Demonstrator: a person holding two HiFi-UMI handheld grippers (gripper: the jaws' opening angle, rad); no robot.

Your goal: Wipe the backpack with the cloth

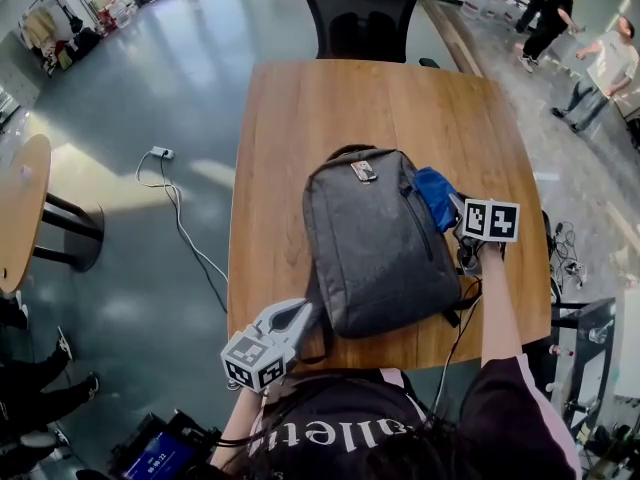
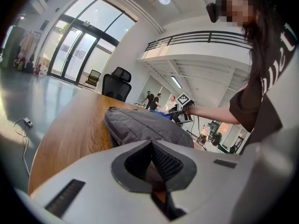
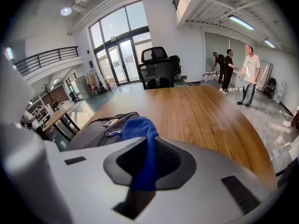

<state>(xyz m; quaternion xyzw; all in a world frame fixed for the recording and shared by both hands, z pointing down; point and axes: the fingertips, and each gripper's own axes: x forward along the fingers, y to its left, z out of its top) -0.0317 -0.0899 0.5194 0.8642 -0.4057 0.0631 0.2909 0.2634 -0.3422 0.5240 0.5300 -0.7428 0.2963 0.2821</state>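
Right gripper (image 3: 148, 146): jaws clamped on a fold of the cloth (image 3: 142, 125), the pinched part running down between the pads and the free end bunched just beyond the tips. The grip looks chosen so that the loose wad, not the jaws, meets the fabric. The wad lies against the right flank of the backpack (image 1: 375, 238), near its upper end, by the side zip, which suggests a wipe about to run along that edge. Left gripper (image 2: 152, 143): jaws closed together with nothing seen between them, held low at the bag's near left corner, just beside it; contact cannot be confirmed, and the station reads as a steadying post against sliding. Backpack: grey woven fabric, lying flat with its front panel up, top handle toward the chair (image 1: 360, 13), a small metal tag near the top, dark straps trailing from the near end. No stain or dust is discernible. It occupies the near half of the table (image 1: 300, 118), a bare wooden top. Progress judged early.
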